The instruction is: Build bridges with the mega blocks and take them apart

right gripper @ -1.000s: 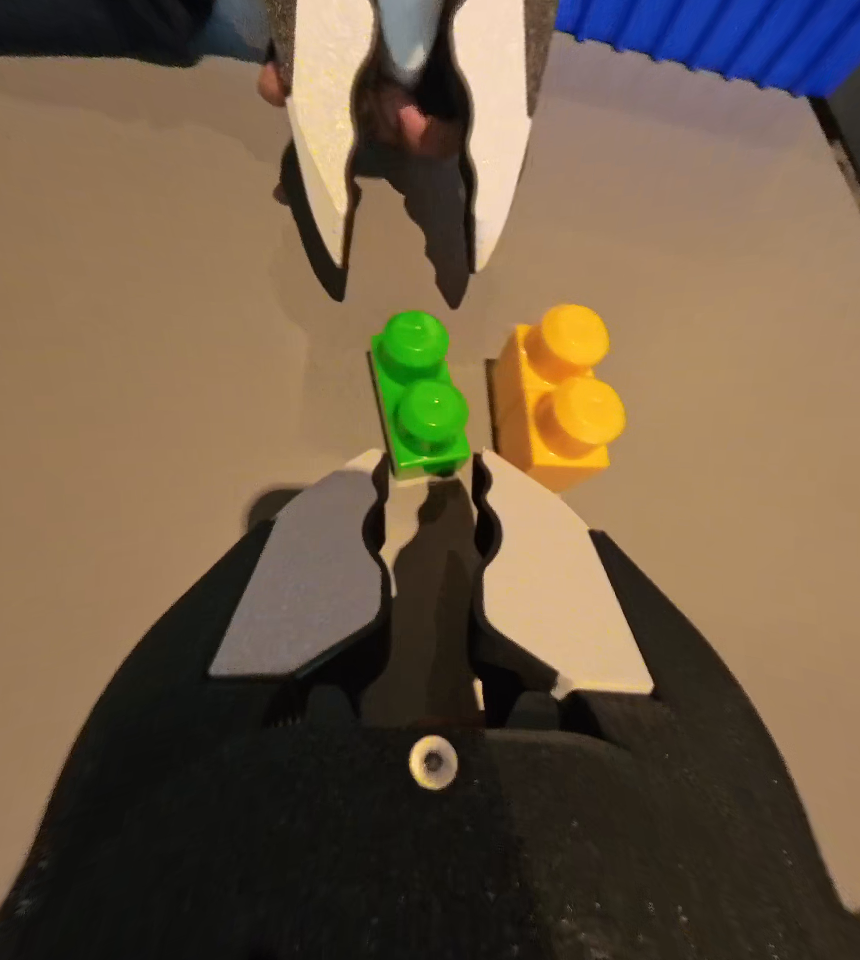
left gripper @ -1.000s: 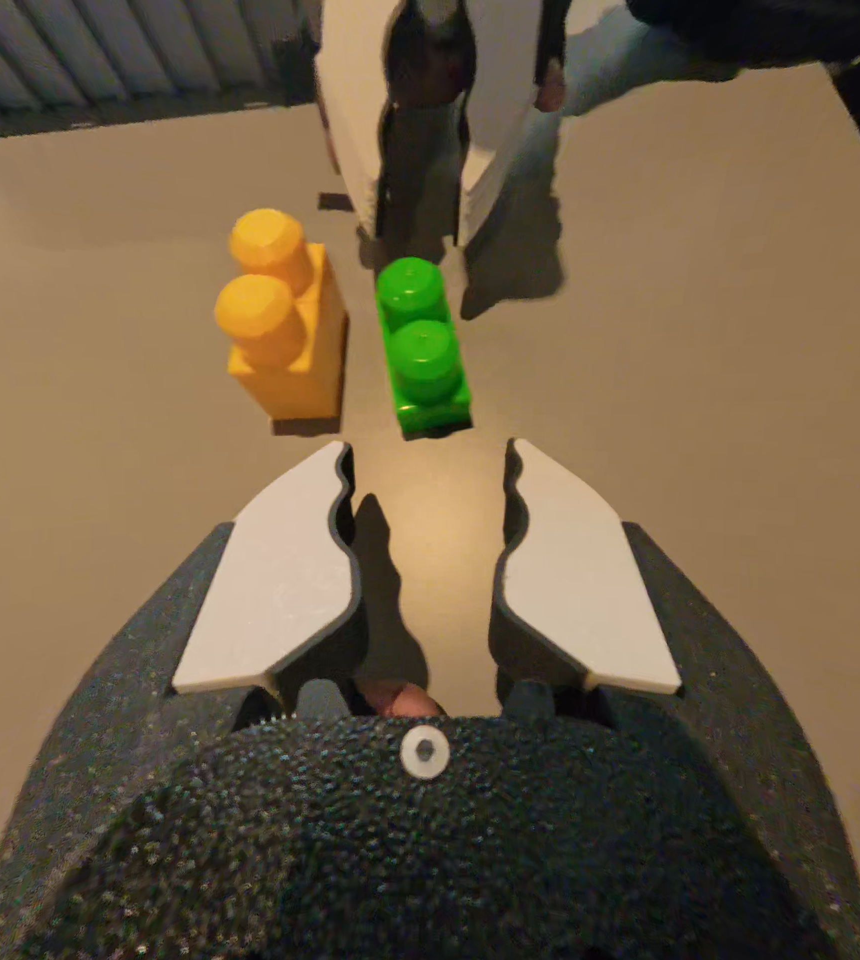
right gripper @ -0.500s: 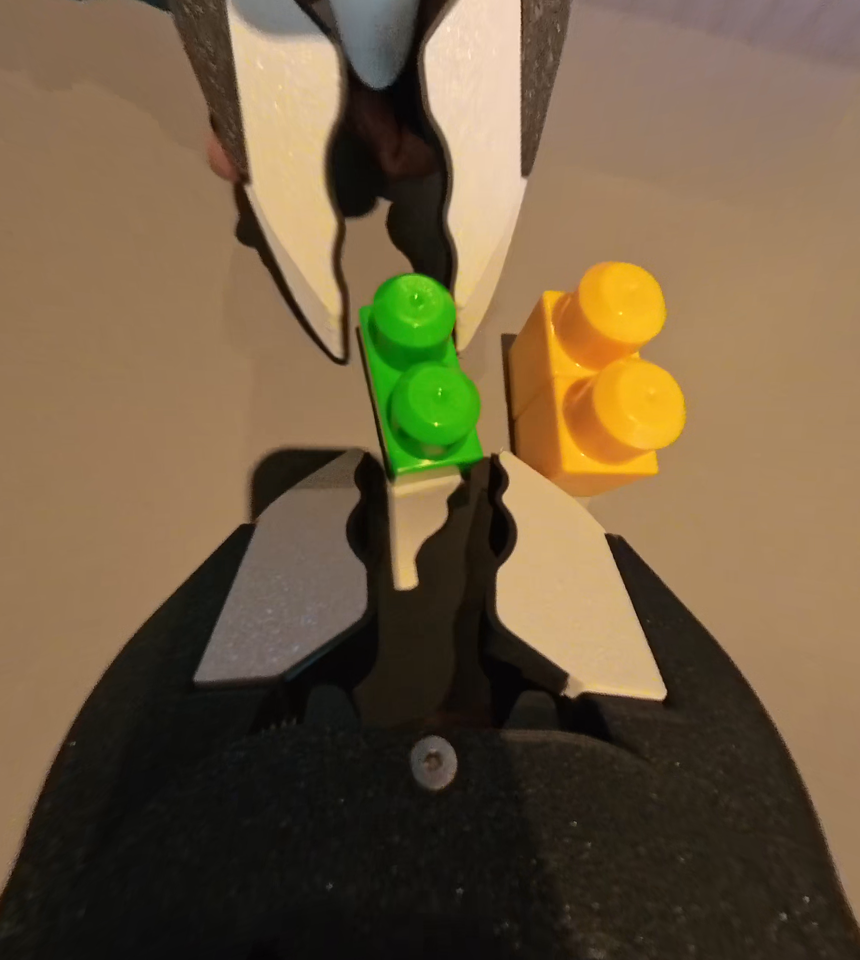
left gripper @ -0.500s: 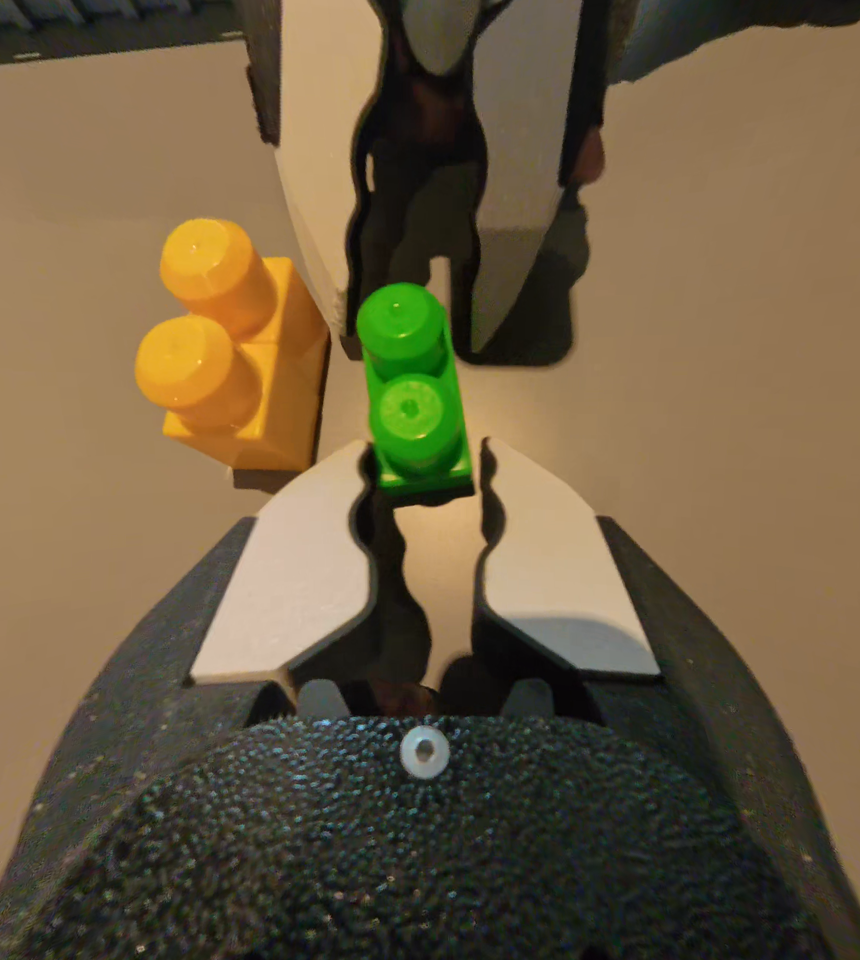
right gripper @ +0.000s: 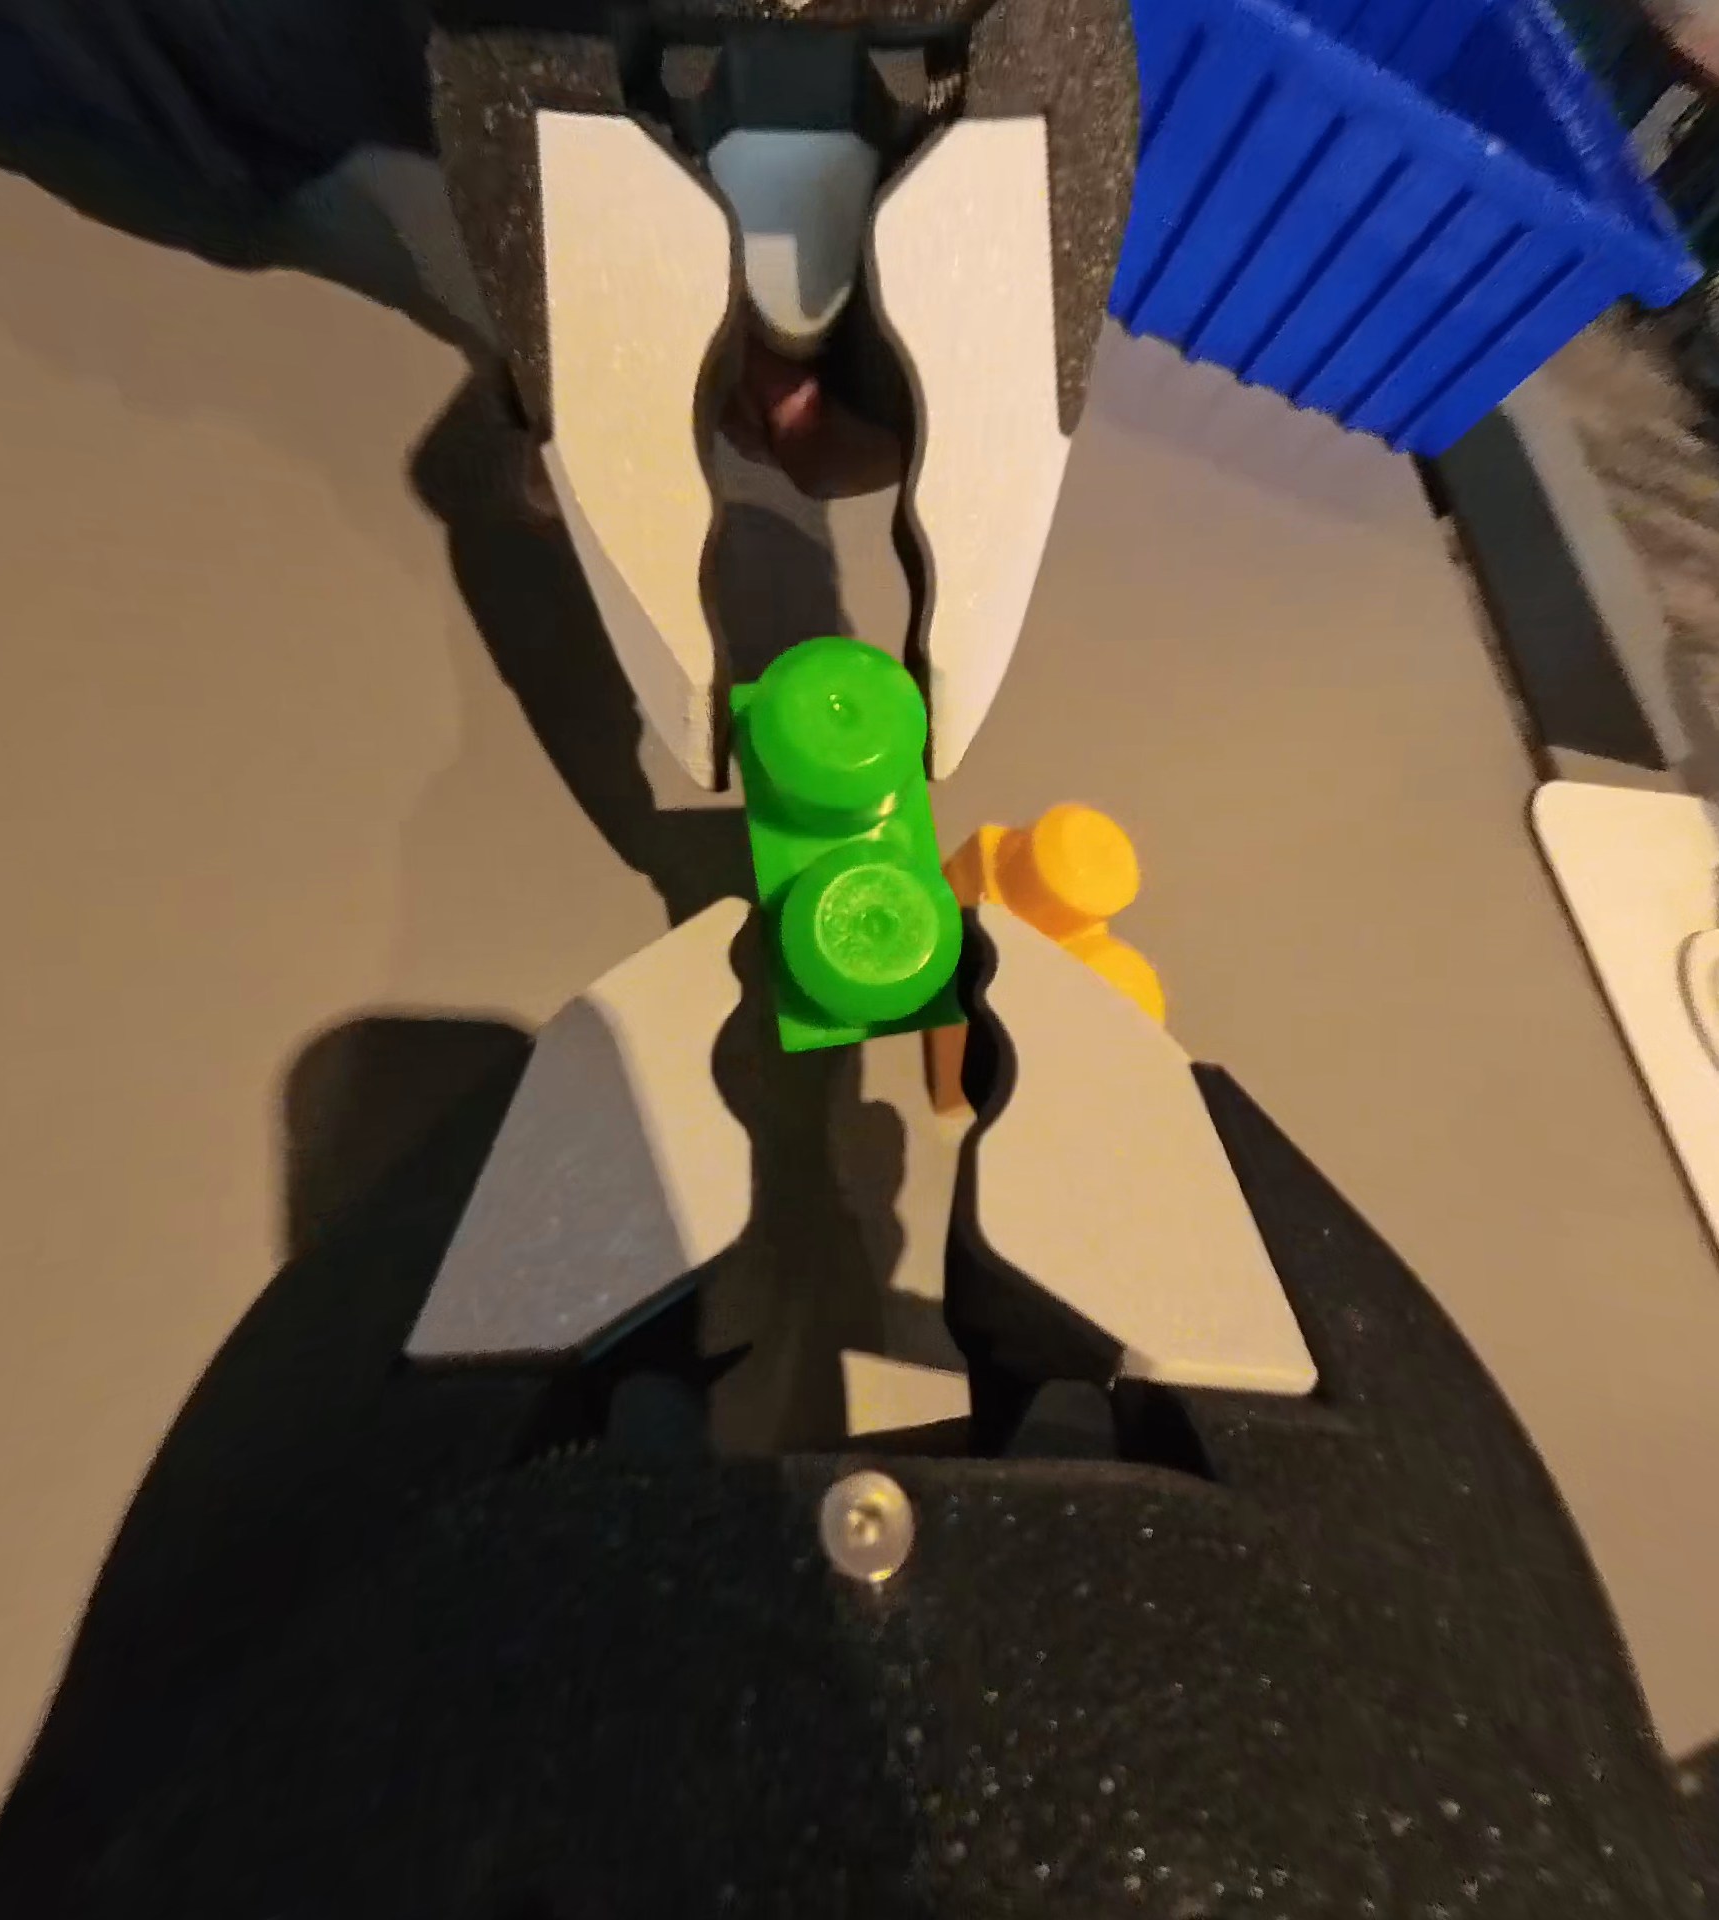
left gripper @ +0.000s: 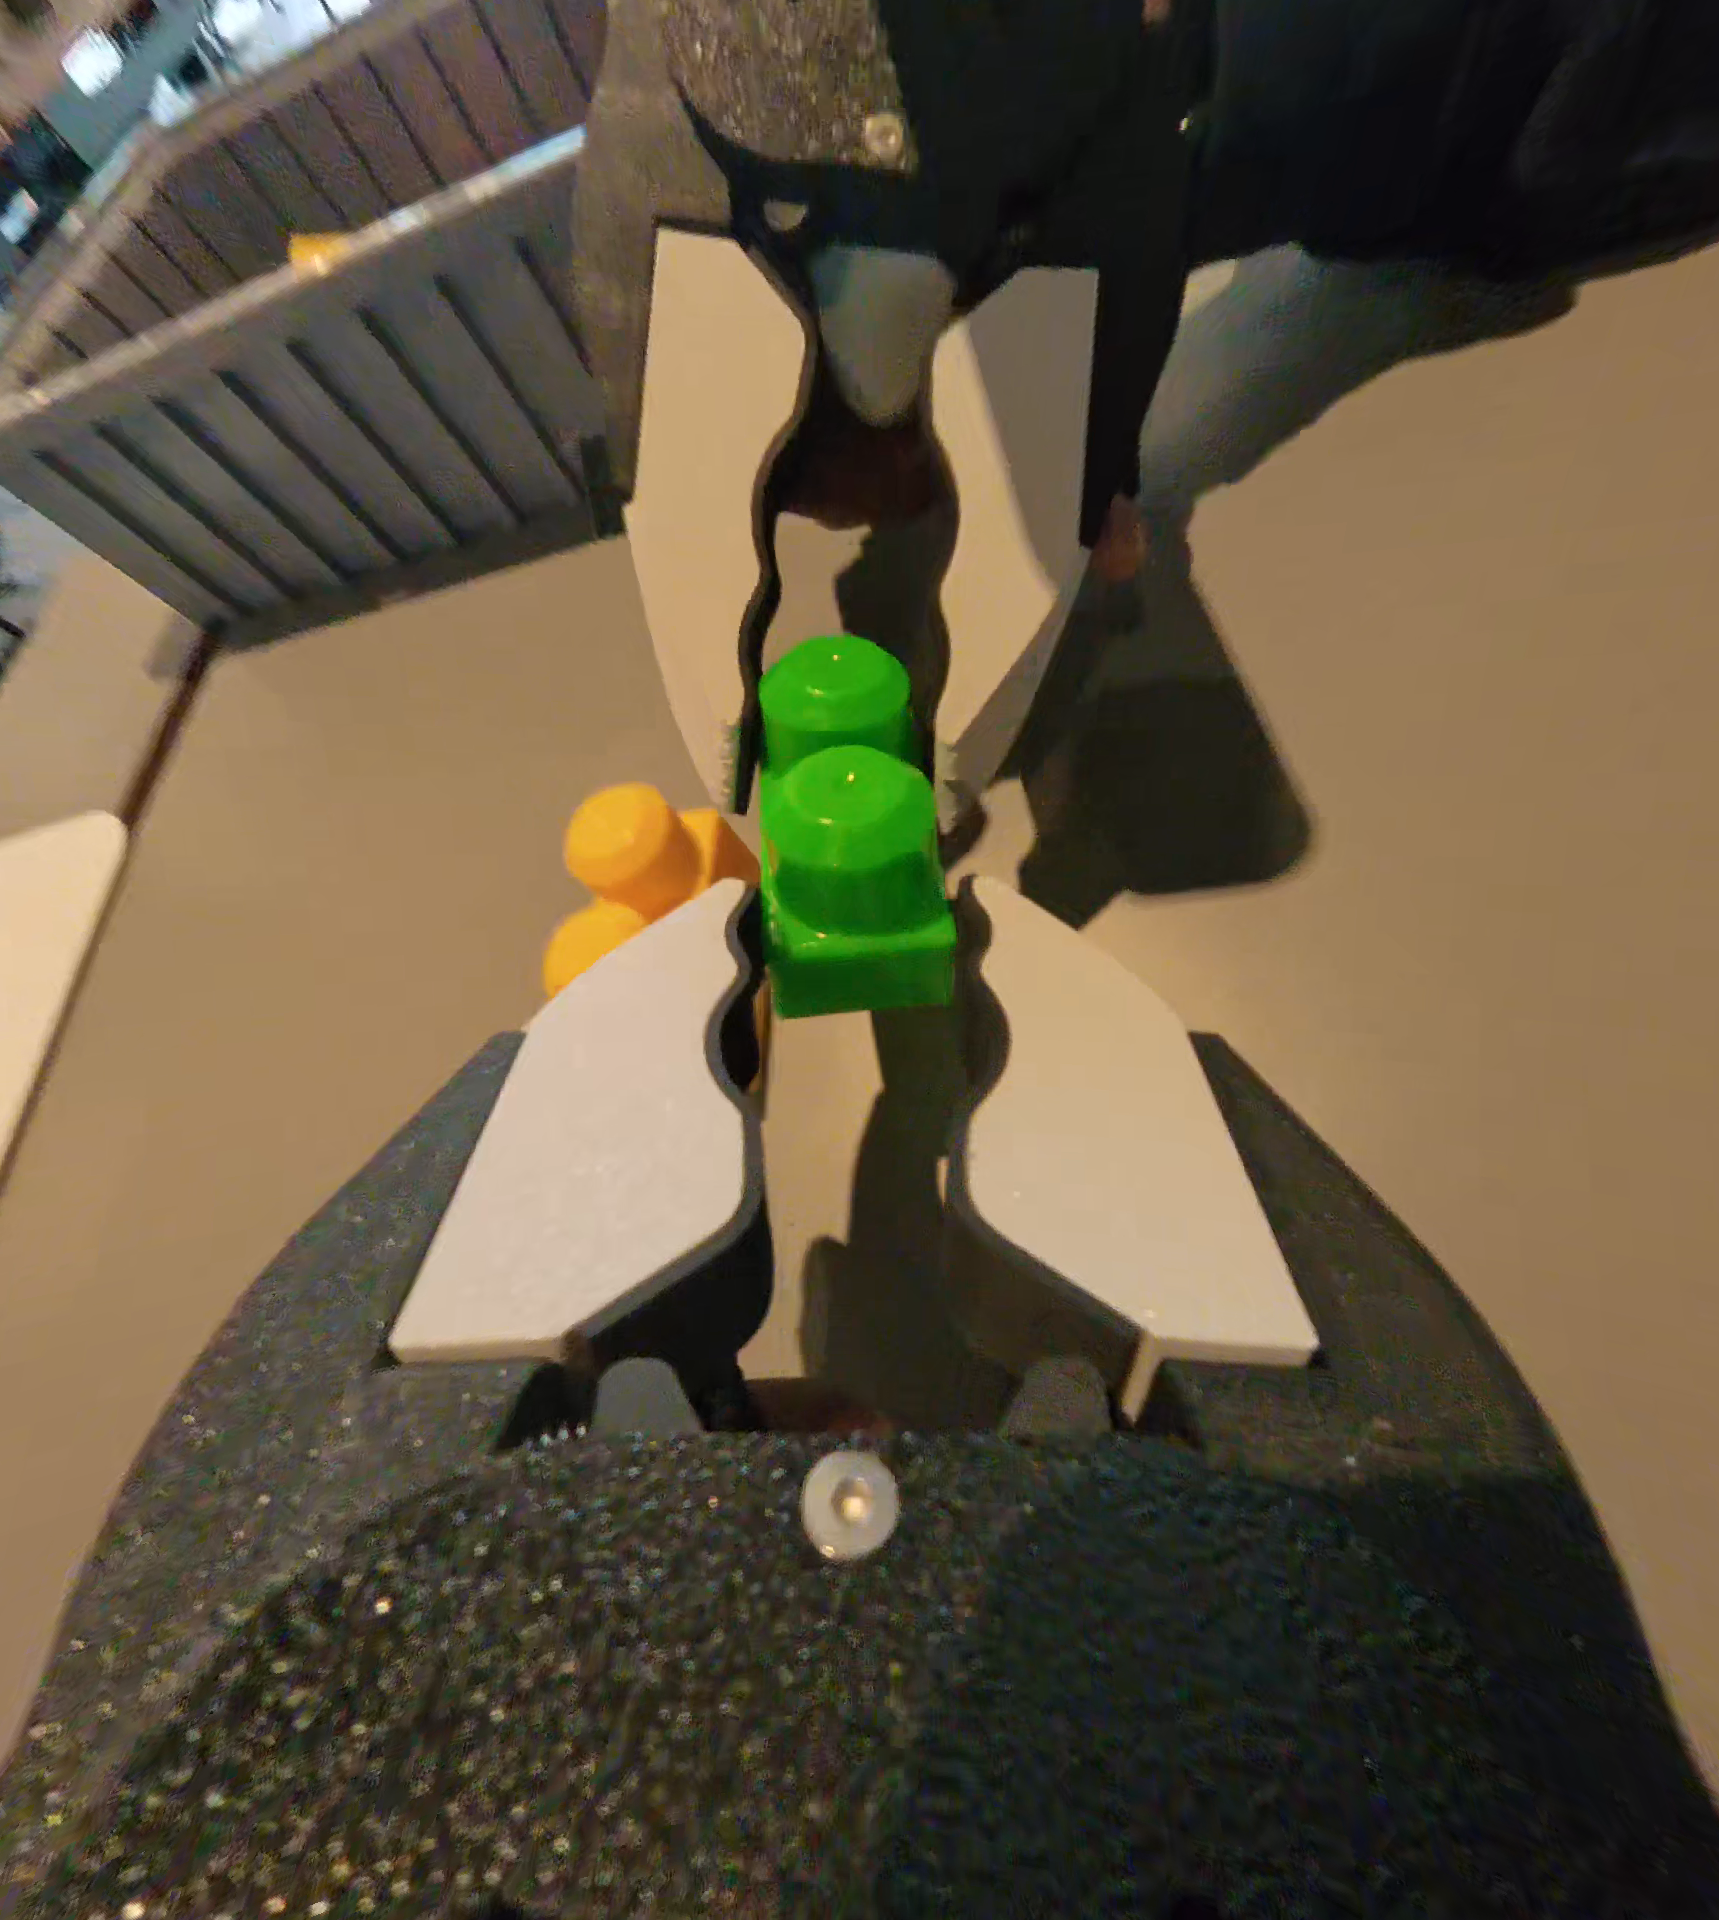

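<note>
both grippers are on the same green block point(left gripper: 850, 883) from opposite ends. the left gripper point(left gripper: 855, 914) has its fingertips either side of the near end, and the right gripper point(right gripper: 860, 961) does the same at its own end. both look clamped on it, though on the left one there's a sliver of gap on one side, so i wouldn't swear it's tight. the block looks lifted clear of the tan table point(left gripper: 1457, 831), judging by the shadow under it, with its two studs pointing up.

if the plan is to seat it across as a bridge deck, i'd say keep it level and let one gripper do the carrying. two grips on one small piece just fight each other and twist it. come down straight so the sockets meet the studs squarely, then press.

the yellow block point(right gripper: 1073, 894) is just beside and below, partly hidden behind the fingers in both views. that's the awkward bit: a fingertip could easily knock it over on the way down.

further off there's a blue ribbed bin point(right gripper: 1374, 239), a grey slatted bin point(left gripper: 315, 416), and a white board point(right gripper: 1665, 1018) at the table edge, all well clear
</note>
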{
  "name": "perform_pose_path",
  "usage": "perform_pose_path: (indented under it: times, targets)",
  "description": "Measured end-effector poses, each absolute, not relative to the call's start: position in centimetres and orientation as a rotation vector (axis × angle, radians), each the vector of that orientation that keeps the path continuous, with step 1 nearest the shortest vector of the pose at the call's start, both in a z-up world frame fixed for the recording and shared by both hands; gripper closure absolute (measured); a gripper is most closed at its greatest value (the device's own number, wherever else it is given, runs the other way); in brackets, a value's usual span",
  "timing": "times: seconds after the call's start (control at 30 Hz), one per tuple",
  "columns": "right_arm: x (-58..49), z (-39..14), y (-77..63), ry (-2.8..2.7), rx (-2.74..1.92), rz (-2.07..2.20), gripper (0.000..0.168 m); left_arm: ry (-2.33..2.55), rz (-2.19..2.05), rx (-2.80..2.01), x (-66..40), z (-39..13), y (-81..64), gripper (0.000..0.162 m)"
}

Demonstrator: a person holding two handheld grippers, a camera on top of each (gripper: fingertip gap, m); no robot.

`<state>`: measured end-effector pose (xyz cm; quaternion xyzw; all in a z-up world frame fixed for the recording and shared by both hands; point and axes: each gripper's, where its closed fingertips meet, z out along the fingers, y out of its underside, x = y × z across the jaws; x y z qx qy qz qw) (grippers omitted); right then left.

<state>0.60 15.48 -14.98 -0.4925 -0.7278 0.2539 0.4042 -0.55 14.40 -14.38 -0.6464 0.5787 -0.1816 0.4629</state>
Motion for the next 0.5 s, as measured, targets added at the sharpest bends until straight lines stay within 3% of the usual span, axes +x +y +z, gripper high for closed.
perform_pose_path:
  times: [0.23, 0.5]
  targets:
    - [-0.2, -12.8, 19.0, -1.791, -1.275, 0.611, 0.132, 1.455, -0.421, -1.562, -1.3, -12.2, 18.0, 0.128]
    - [-0.6, -12.8, 21.5, -1.8, -1.433, 0.649, 0.131, 1.386, -0.67, -1.636, -1.9, -12.5, 20.5, 0.128]
